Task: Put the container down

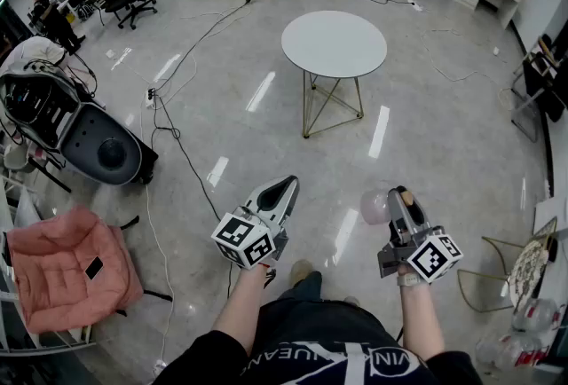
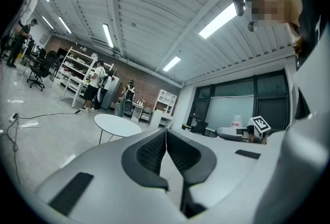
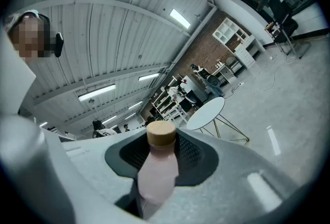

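Observation:
The container is a pale pink bottle (image 3: pixel 156 171) with a tan cap (image 3: pixel 161 134). It lies along the jaws of my right gripper (image 3: pixel 160 155), which is shut on it, the cap pointing forward. In the head view the pink bottle (image 1: pixel 374 207) shows at the tip of the right gripper (image 1: pixel 397 200), held over the floor at lower right. My left gripper (image 1: pixel 286 188) hovers beside it to the left. Its pads meet with nothing between them in the left gripper view (image 2: pixel 166 140). A round white table (image 1: pixel 334 43) stands farther ahead on thin gold legs.
A pink padded chair (image 1: pixel 67 272) with a phone on it is at lower left. A black machine (image 1: pixel 93 142) and floor cables (image 1: pixel 182 144) lie left of centre. A gold wire stand (image 1: pixel 524 272) and plastic bottles sit at lower right. People and desks stand far back.

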`<state>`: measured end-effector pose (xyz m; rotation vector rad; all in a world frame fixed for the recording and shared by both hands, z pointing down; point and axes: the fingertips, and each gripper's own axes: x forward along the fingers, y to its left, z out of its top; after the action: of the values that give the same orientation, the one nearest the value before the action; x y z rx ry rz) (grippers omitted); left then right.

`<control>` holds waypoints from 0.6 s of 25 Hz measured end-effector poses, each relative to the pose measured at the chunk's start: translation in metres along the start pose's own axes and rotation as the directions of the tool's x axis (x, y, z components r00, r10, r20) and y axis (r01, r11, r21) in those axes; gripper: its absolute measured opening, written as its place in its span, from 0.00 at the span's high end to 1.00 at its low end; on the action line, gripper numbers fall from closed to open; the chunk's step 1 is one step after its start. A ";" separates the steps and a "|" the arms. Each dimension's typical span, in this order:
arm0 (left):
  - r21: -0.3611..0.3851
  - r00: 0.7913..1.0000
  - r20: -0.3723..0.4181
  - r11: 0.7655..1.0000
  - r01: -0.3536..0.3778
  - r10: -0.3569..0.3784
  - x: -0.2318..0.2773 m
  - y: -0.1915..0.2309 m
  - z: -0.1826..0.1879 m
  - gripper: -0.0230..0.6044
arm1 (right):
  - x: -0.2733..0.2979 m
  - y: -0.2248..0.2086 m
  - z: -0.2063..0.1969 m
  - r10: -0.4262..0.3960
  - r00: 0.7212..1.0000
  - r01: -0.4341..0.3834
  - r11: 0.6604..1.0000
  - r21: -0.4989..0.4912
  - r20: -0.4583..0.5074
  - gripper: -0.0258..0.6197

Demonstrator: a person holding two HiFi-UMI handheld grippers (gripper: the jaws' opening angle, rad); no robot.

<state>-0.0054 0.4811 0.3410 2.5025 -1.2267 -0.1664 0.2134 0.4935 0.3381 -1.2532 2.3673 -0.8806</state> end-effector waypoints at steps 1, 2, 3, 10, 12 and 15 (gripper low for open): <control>0.001 1.000 -0.001 1.000 0.004 -0.004 0.002 0.004 0.000 0.94 | 0.004 -0.001 -0.001 -0.002 1.000 0.002 1.000 0.000 0.003 0.75; 0.002 1.000 -0.002 1.000 0.009 -0.009 0.003 0.007 0.000 0.94 | 0.008 -0.001 -0.002 -0.004 1.000 0.004 1.000 0.001 0.006 0.75; 0.003 1.000 -0.002 1.000 0.014 -0.014 0.004 0.011 0.001 0.94 | 0.011 -0.002 -0.002 -0.006 1.000 0.006 1.000 0.004 0.011 0.75; 0.005 0.999 -0.010 0.999 0.042 -0.041 0.005 0.036 0.002 0.94 | 0.030 0.001 -0.008 -0.018 0.999 0.018 1.000 0.020 0.045 0.75; -0.004 0.999 -0.006 0.999 0.038 -0.038 0.005 0.043 0.006 0.94 | 0.037 0.003 -0.006 -0.019 0.999 0.018 0.999 0.026 0.049 0.75; -0.017 1.000 -0.002 0.999 0.028 -0.028 0.004 0.053 0.011 0.94 | 0.047 0.006 -0.003 -0.018 0.999 0.017 1.000 0.025 0.044 0.75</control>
<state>-0.0454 0.4448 0.3498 2.5060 -1.1846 -0.1805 0.1819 0.4586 0.3365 -1.2721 2.3074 -0.8758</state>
